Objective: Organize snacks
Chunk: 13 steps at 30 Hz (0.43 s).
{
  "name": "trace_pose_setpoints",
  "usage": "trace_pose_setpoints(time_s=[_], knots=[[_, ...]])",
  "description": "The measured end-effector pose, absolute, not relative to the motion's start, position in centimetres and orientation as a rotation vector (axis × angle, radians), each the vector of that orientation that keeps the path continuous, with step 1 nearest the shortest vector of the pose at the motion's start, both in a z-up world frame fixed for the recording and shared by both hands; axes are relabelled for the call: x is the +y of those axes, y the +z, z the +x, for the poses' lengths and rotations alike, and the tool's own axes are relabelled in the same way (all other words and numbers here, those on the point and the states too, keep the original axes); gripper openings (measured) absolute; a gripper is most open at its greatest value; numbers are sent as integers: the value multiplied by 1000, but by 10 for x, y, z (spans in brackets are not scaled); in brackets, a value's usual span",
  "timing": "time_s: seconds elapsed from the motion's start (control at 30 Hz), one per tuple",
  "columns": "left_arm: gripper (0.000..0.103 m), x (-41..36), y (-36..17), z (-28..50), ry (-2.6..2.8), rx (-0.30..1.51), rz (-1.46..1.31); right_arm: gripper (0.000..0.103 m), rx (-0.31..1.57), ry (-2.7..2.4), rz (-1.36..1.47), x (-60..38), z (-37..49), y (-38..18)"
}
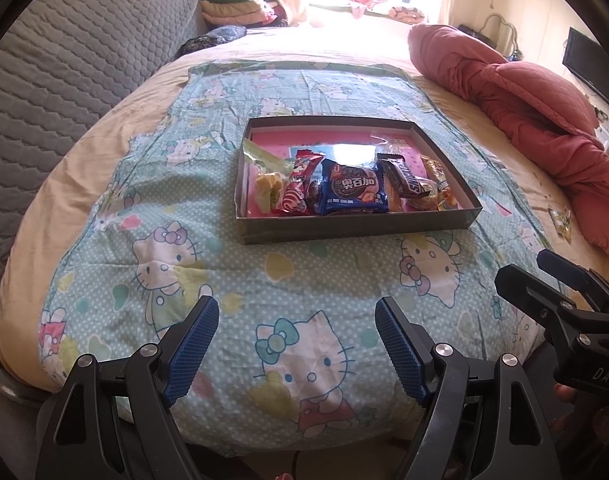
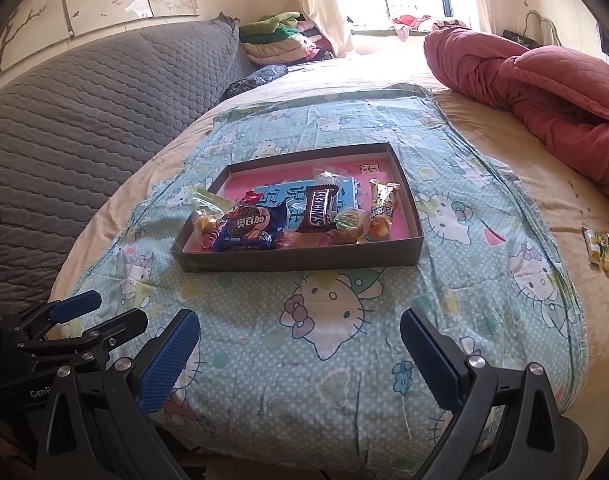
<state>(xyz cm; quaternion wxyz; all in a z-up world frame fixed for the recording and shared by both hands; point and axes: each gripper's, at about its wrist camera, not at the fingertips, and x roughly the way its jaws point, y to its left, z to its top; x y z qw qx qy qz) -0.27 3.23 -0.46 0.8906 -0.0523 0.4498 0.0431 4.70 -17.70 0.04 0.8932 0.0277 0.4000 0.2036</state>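
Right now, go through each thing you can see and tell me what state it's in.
Box: open, no lid, flat on the patterned sheet.
Blue cookie pack: sealed, lying in the box.
Snickers bar: wrapped, in the box.
Yellow snack packet: outside the box, on the bed near the red quilt.
Left tongs: open, empty.
Right tongs: open, empty.

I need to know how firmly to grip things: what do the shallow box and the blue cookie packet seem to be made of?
Shallow box: looks like stiff cardboard, with thin straight dark walls, a matte outside and a printed pink floor.
Blue cookie packet: probably thin plastic film, glossy and crinkled, with a crimped end seal.
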Motion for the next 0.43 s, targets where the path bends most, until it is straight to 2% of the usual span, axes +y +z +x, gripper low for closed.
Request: trace_pose_setpoints(time_s=[0.43], knots=[[82, 28, -3, 0, 64, 854, -106, 101, 864, 404, 104, -184, 61, -13]])
